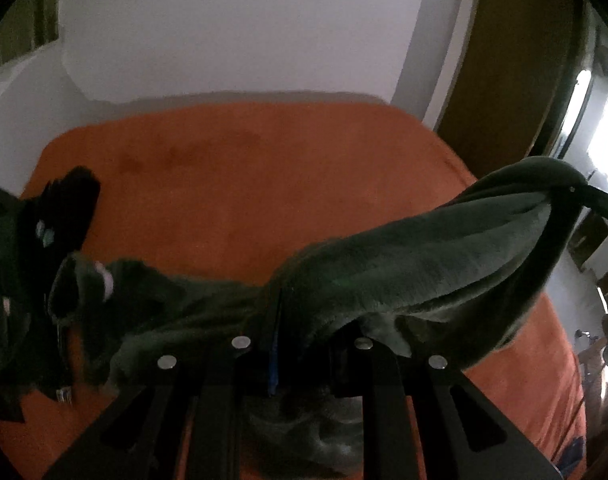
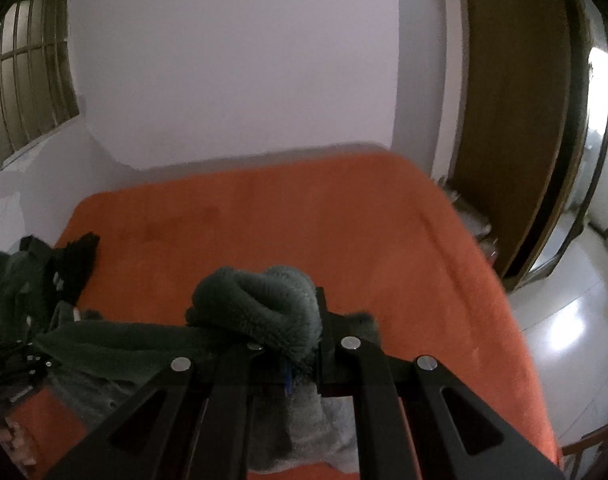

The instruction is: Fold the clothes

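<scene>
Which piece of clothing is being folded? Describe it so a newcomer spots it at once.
Start at the orange bed. Above its near edge hangs the grey-green fleece garment, stretched between the left gripper and the right gripper. Unlike the dark clothes pile on the bed, it is lifted and fluffy.

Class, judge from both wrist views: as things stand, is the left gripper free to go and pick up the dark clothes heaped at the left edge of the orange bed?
Probably not yet. The left gripper is already clamped on the grey fleece garment, which also hangs from the right gripper. The dark pile lies unobstructed, but the fleece must be released first.
</scene>
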{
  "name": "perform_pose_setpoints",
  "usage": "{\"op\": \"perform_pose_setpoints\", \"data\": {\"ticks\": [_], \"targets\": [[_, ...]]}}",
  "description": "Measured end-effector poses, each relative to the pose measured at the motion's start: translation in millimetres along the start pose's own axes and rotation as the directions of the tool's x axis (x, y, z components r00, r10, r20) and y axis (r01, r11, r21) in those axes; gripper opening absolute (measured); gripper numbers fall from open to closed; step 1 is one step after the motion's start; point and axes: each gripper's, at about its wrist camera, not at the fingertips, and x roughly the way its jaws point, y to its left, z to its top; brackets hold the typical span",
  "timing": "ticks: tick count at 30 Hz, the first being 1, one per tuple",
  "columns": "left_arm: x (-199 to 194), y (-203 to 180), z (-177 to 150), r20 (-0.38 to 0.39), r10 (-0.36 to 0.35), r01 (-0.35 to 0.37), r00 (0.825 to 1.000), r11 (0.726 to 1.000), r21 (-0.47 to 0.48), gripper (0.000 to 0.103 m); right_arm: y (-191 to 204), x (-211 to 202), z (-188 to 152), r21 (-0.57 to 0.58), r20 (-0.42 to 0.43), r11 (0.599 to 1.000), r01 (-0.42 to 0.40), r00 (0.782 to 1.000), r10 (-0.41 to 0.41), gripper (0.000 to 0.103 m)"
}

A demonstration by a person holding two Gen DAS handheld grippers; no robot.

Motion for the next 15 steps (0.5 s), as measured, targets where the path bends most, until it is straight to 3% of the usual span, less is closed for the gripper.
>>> {"op": "perform_pose_setpoints", "data": {"ticks": [1, 5, 11, 15], "targets": [[6.0, 5.7, -4.7, -0.005, 0.006, -0.006, 1.000, 1.000, -0.013, 0.023, 24.6, 18.5, -3.4, -0.005, -0.010, 1.000, -0.009, 1.000, 0.009, 0.006], [25.0, 19.0, -25.5, -0.045, -0.009, 0.005, 0.999, 0.998, -0.070, 0.026, 37.4, 37.5, -27.6, -0.018, -0.057, 0.999, -0.048, 0.997, 0.047, 0.007], [36.0, 42.5, -62.6, -0.081, -0.056, 0.048, 0.995, 0.994, -0.098, 0.028, 23.5, 65.2, -84.9, 0.081, -0.175, 0.990, -0.114, 0.976, 0.127, 0.007], [38.5, 38.7, -85.0, -0.107, -0.055, 0.047, 0.993, 0.996, -0.075, 0.028, 6.9, 76.1, -135.8, 0.186, -0.216, 0.972, -0.144, 0.959, 0.183, 0.007]]}}
